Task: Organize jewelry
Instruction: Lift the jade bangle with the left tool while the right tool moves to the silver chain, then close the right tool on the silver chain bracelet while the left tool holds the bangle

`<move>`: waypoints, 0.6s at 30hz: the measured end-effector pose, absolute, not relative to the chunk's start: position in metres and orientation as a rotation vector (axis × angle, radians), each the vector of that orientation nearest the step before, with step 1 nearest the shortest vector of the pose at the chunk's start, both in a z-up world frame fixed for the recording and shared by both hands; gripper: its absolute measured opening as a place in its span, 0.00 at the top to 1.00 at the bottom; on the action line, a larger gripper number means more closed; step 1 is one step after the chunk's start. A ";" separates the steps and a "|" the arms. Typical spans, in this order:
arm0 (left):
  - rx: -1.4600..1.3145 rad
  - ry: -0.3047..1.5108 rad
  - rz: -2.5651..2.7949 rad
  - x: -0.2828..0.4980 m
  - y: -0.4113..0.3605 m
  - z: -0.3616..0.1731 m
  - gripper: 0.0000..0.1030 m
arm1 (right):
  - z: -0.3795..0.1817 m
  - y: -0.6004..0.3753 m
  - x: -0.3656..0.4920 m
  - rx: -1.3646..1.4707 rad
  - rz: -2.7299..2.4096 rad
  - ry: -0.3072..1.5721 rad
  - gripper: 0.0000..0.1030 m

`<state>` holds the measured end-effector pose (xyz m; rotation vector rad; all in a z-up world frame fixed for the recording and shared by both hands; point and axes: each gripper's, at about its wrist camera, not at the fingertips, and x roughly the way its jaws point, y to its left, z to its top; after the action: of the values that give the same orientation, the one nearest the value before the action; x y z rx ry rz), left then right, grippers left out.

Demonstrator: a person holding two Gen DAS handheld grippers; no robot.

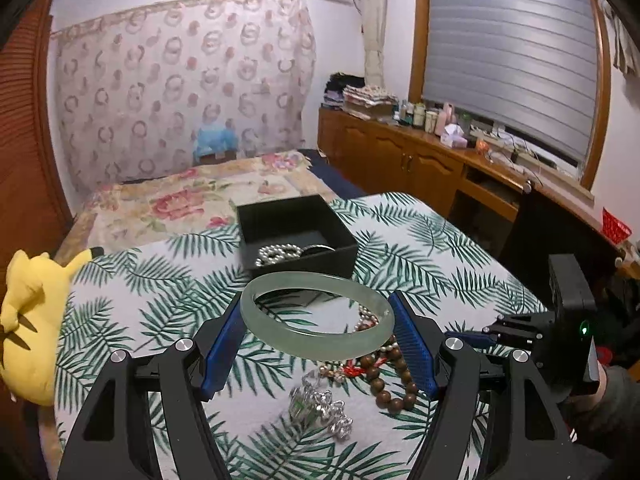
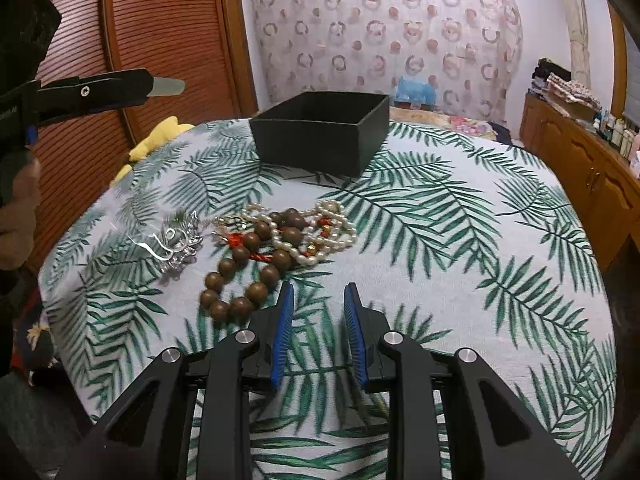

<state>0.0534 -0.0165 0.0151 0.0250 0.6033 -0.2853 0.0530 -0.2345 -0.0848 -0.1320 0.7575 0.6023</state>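
gripping the jade bangle [image 1: 318, 316] between its pads, left hand-held gripper [image 1: 318, 344] above table.

A bed under a floral pink-and-cream bedspread [image 1: 192, 196] fills the middle of the room, and behind its head a sheer curtain printed with pink rings [image 1: 180, 88] hangs over the pale wall. To the right of the bed runs a long honey-brown wooden cabinet [image 1: 404, 156] cluttered with what look like bottles and folded cloths, beneath a wood-framed window with grey slatted blinds [image 1: 508, 52]. Left of the bed stand reddish-brown louvred wardrobe doors [image 2: 160, 40].
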 end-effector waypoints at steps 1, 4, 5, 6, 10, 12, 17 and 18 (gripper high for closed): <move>0.023 0.598 -0.280 0.052 -0.014 0.017 0.34 | -0.084 -0.233 0.052 -0.136 0.605 0.753 0.73; 0.015 0.588 -0.256 0.047 -0.004 0.019 0.34 | -0.076 -0.223 0.048 -0.148 0.633 0.737 0.73; 0.011 0.588 -0.249 0.047 0.000 0.018 0.34 | -0.073 -0.219 0.047 -0.152 0.645 0.731 0.73; 0.006 0.589 -0.240 0.045 0.005 0.018 0.34 | -0.071 -0.214 0.046 -0.157 0.658 0.726 0.73; -0.013 0.596 -0.207 0.040 0.023 0.012 0.34 | -0.064 -0.189 0.044 -0.169 0.730 0.725 0.73; -0.018 0.605 -0.191 0.037 0.032 0.006 0.34 | -0.064 -0.175 0.043 -0.179 0.760 0.735 0.73; -0.036 0.628 -0.161 0.031 0.052 -0.008 0.34 | -0.071 -0.137 0.045 -0.196 0.852 0.783 0.73; -0.045 0.633 -0.156 0.031 0.056 -0.011 0.34 | -0.072 -0.130 0.045 -0.197 0.866 0.796 0.73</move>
<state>0.0305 0.0561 -0.0113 -0.0449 0.6329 -0.1558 0.0455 -0.1295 -0.0723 -0.1968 0.7958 0.8664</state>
